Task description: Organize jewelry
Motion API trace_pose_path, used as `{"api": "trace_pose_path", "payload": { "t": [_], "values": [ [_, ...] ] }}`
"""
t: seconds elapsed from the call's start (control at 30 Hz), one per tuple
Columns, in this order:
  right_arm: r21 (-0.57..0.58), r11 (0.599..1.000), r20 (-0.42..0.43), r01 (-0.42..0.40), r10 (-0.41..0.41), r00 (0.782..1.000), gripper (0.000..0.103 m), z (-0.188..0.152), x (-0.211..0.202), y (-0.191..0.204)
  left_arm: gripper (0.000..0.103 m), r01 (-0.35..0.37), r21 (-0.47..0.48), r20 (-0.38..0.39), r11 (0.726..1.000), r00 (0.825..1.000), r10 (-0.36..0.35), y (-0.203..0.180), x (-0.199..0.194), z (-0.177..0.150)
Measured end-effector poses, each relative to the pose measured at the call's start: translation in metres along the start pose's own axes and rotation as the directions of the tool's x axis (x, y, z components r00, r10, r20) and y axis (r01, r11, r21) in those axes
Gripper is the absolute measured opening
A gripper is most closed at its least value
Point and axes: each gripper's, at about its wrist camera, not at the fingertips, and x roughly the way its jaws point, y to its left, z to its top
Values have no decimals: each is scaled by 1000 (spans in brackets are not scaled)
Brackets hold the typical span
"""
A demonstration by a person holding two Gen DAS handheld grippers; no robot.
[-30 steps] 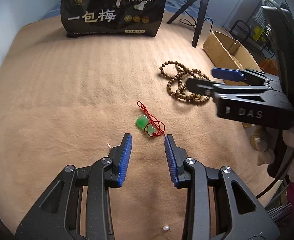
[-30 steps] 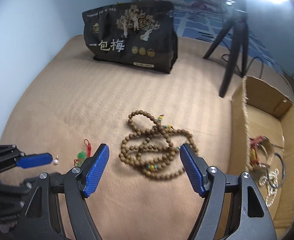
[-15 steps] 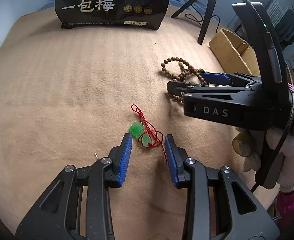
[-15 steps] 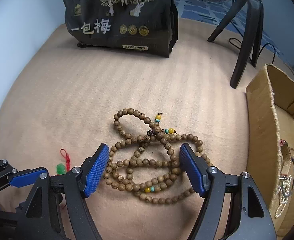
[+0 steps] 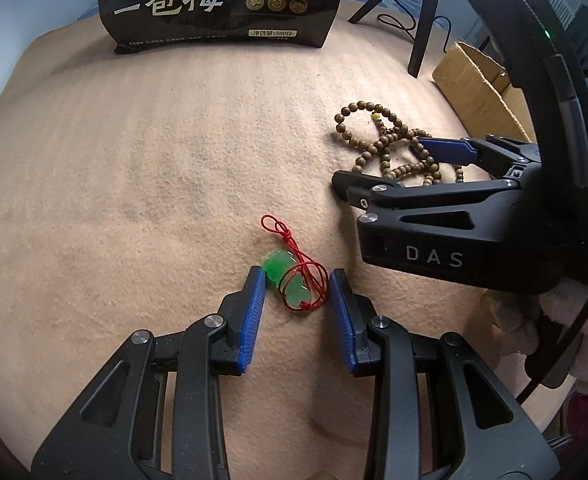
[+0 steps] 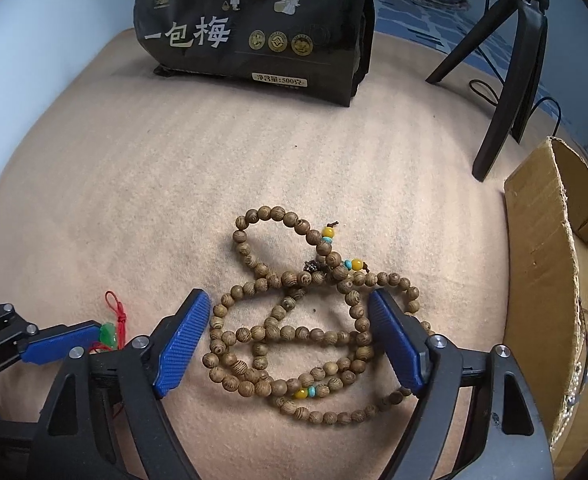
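Note:
A green jade pendant on a red cord (image 5: 290, 280) lies on the tan blanket (image 5: 154, 160). My left gripper (image 5: 296, 286) is open, with its blue pads on either side of the pendant; the left pad touches the green stone. A long strand of brown wooden beads (image 6: 298, 320) lies coiled to the right. My right gripper (image 6: 290, 314) is open and set down around the coil, one pad on each side. The beads (image 5: 386, 148) and the right gripper (image 5: 390, 164) also show in the left wrist view. The pendant (image 6: 108, 334) shows in the right wrist view.
A black snack bag (image 6: 254, 28) stands at the back. A black tripod (image 6: 506, 80) stands at the back right. An open cardboard box (image 6: 554, 272) holding other jewelry sits to the right of the beads.
Both grippers moved forward and down. The left one now straddles the pendant and the right one straddles the bead coil. Both stay open.

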Motion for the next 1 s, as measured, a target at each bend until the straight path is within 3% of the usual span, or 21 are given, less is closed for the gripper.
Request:
{"api": "trace_pose_path", "payload": {
  "t": [0.1, 0.2, 0.3, 0.37, 0.43, 0.47, 0.73, 1.0],
  "values": [
    [-4, 1000, 7, -1, 1, 1000, 80, -2, -2, 0, 22, -22, 10, 8, 1000, 1000, 22, 0, 0, -1],
    [-5, 1000, 12, -10, 10, 1000, 69, -5, -6, -1, 15, -21, -3, 10, 1000, 1000, 21, 6, 1, 0],
    [-11, 999, 18, -35, 35, 999, 51, -7, -10, -1, 15, -14, -11, 11, 1000, 1000, 14, 10, 0, 0],
    [-8, 998, 23, -60, 60, 998, 29, -8, -12, -2, 15, -24, -4, 15, 1000, 1000, 24, 8, -1, 0],
    [5, 997, 28, -81, 81, 996, 14, -9, -14, -3, 15, -30, -1, 17, 1000, 999, 30, 7, -2, -1],
    [22, 994, 30, -105, 105, 994, 11, -9, -14, -6, 15, -30, -1, 17, 1000, 999, 30, 7, -3, -1],
    [58, 986, 49, -153, 150, 987, 11, -14, -23, -15, 14, -34, -32, 49, 999, 998, 35, 17, -21, 0],
    [49, 984, 113, -169, 163, 980, 11, -13, -64, -12, 14, 1, -46, 122, 999, 993, 4, 16, -53, 4]
  ]
}}
